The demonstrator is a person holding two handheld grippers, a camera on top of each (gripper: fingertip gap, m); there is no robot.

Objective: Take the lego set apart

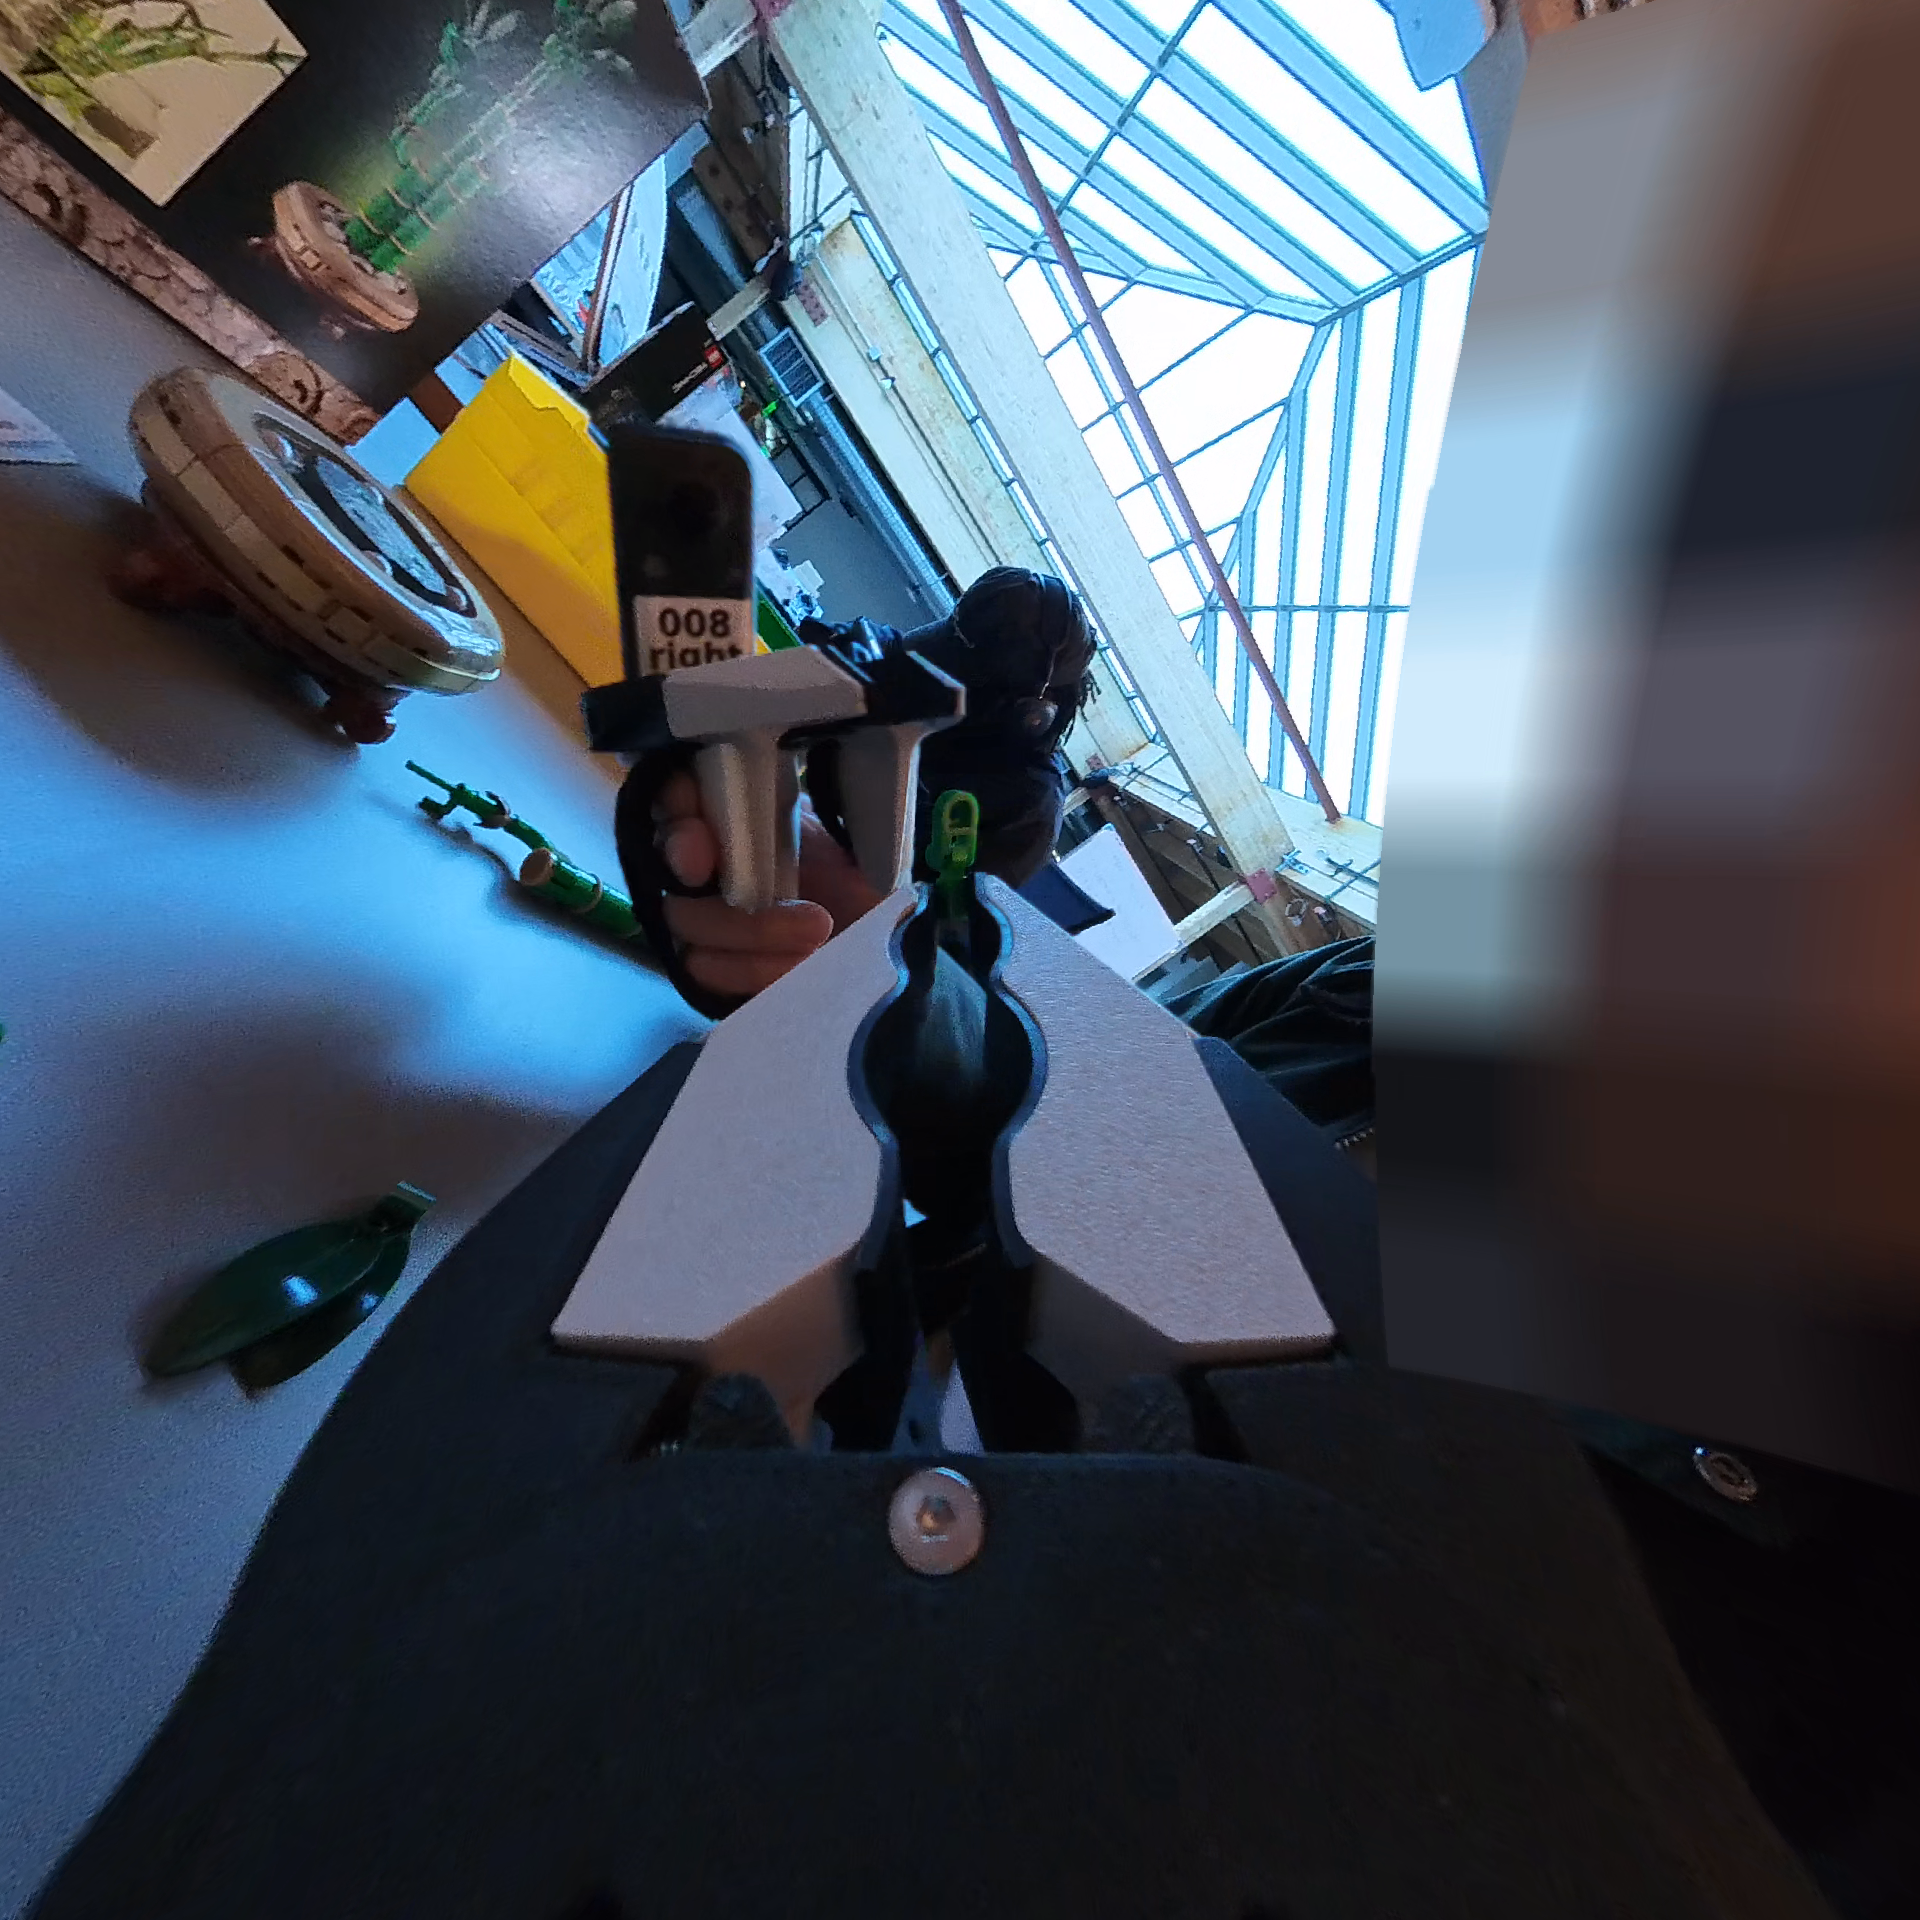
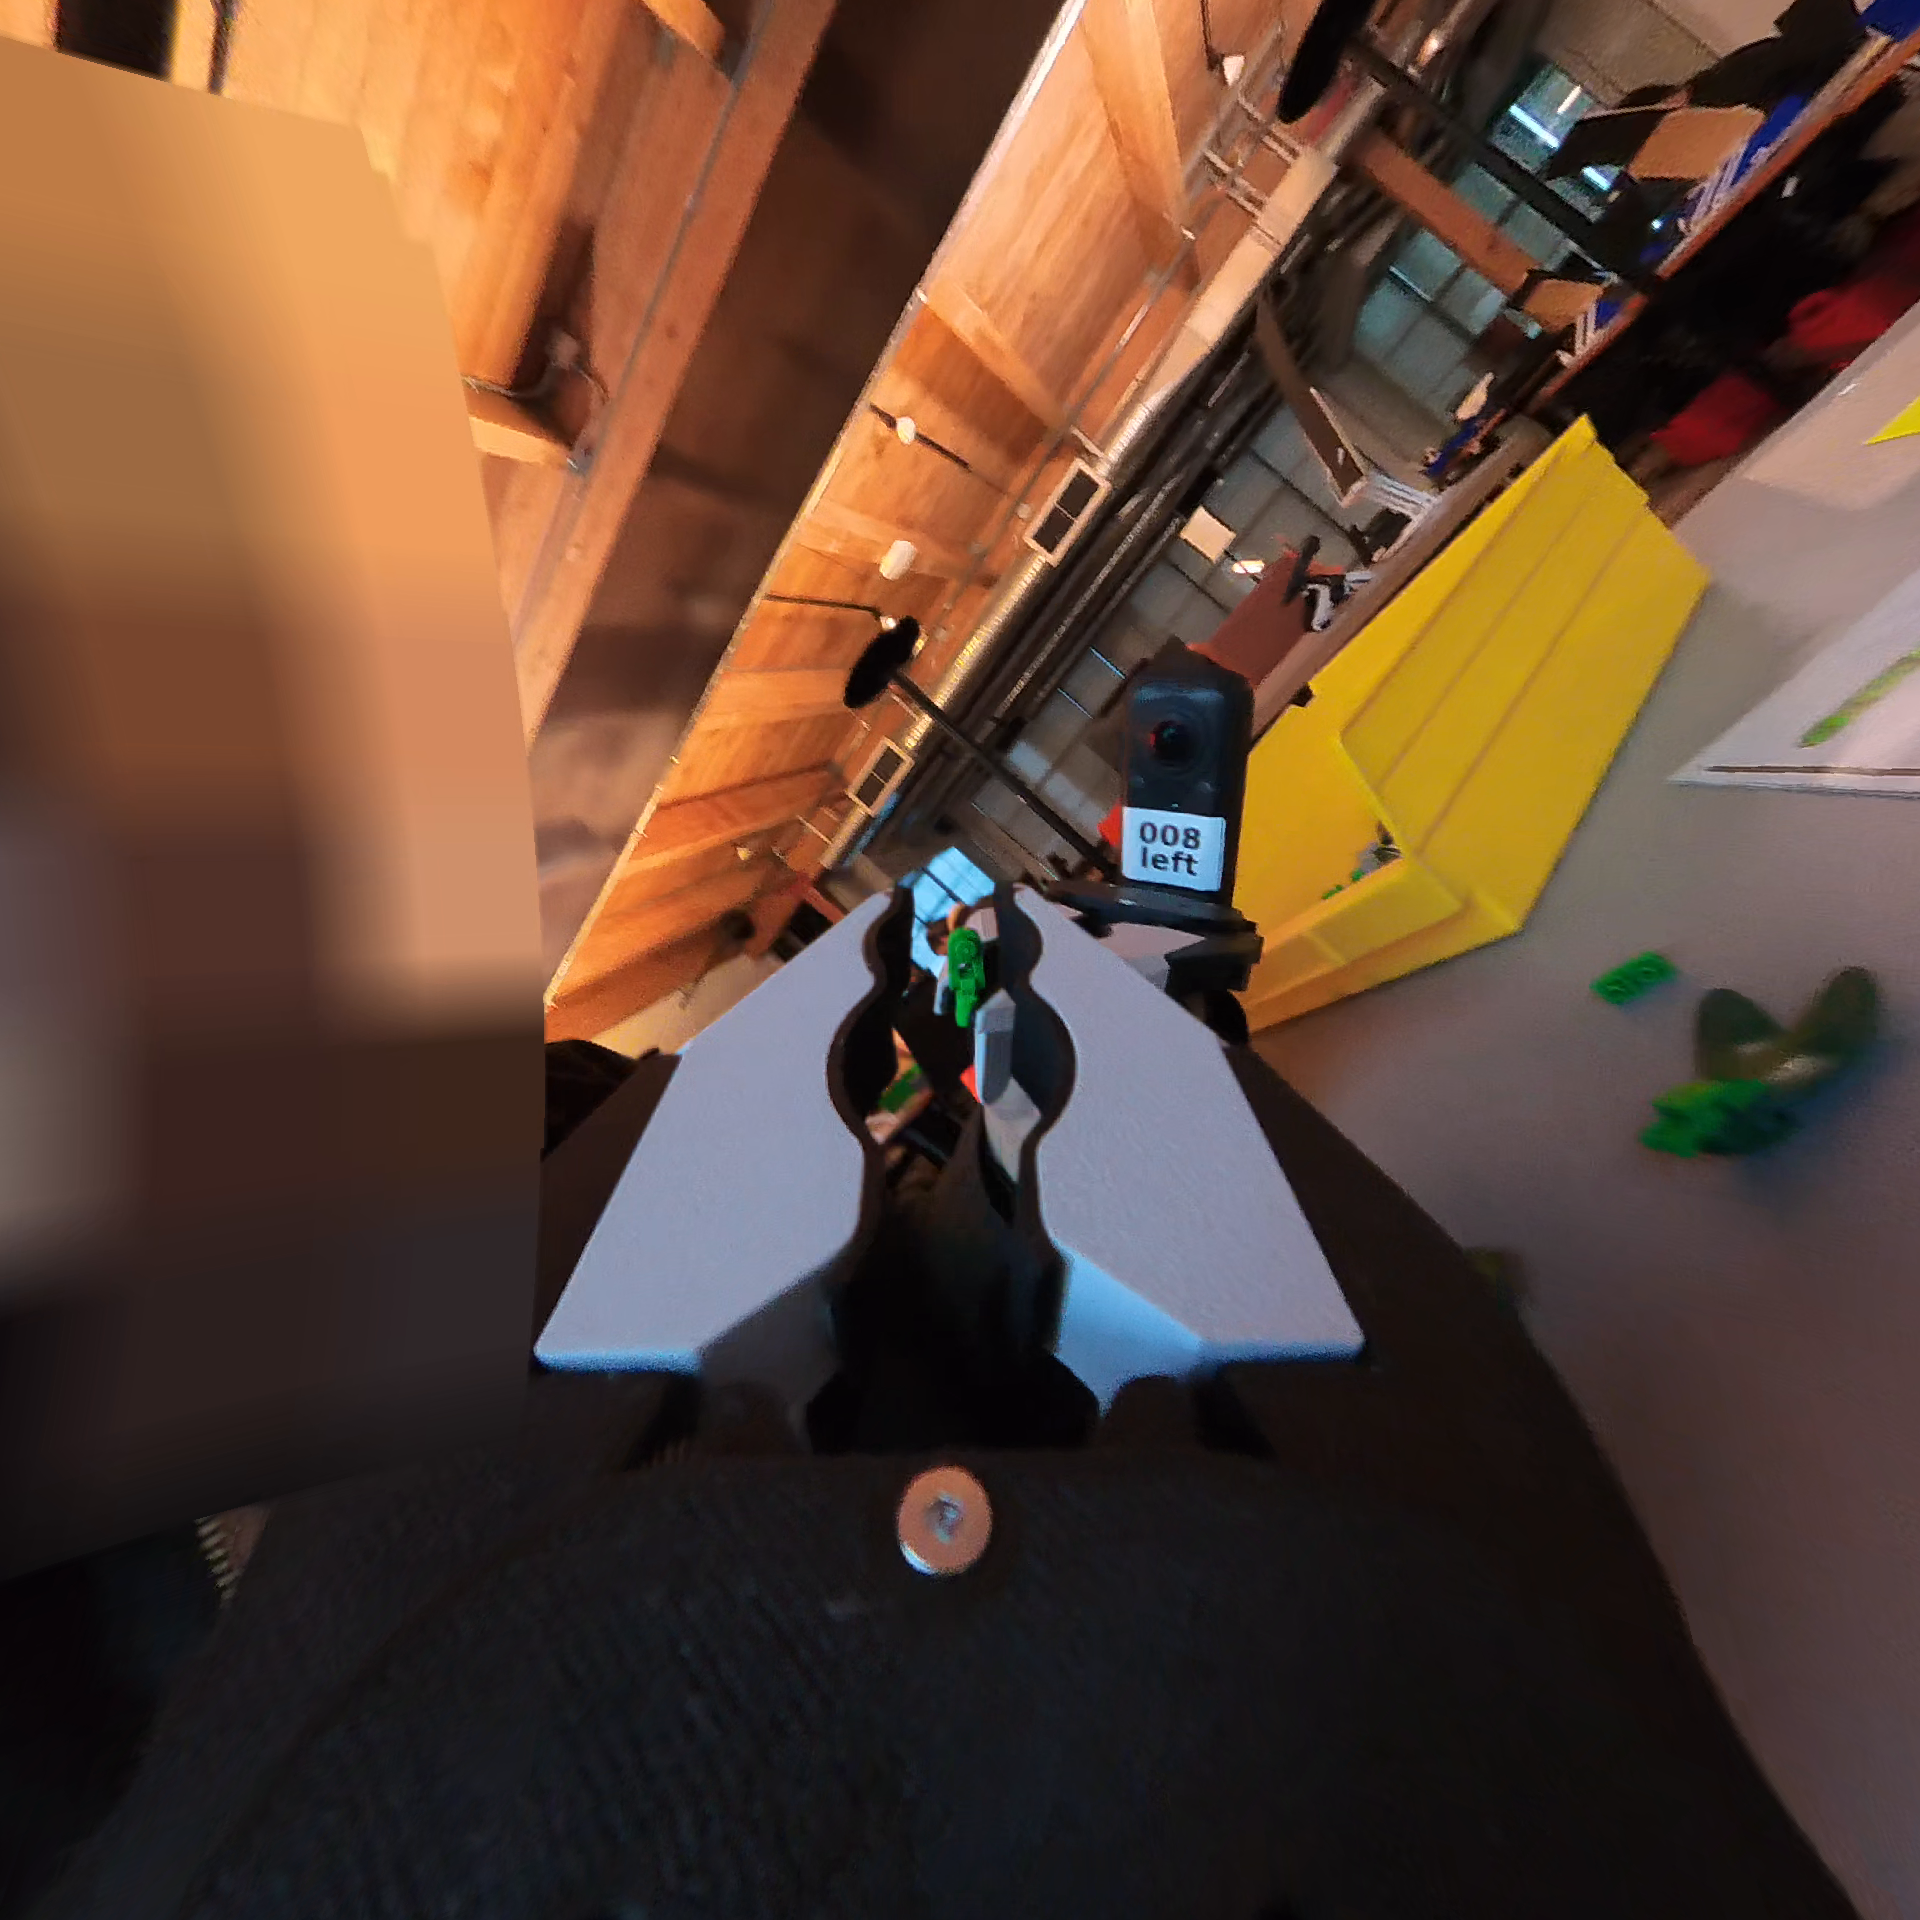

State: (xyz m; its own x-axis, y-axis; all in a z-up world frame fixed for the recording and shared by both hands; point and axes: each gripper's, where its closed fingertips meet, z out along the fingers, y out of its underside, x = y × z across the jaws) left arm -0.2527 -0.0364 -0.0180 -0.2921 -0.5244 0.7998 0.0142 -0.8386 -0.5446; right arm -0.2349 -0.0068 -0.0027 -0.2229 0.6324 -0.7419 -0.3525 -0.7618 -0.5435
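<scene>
Currently, left wrist view: left gripper (image 1: 948,896) pinches small green lego piece (image 1: 952,844) aloft; round base (image 1: 312,540), leaf (image 1: 286,1288) on surface (image 1: 208,987) | right wrist view: right gripper (image 2: 951,914) parted, green piece (image 2: 964,971) just beyond; yellow bin (image 2: 1475,748).

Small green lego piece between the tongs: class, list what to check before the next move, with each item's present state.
1. Left tongs pinch the small green piece at their tips: ok.
2. Right tongs closed on anything: not ok, fingers apart, piece beyond the tips.
3. Piece free of other bricks: ok.
4. Yellow bin open and near: ok.
5. Bamboo stalk and dark green leaves lying loose on the table: ok.
6. Firmness of the grip: cannot tell.
</scene>
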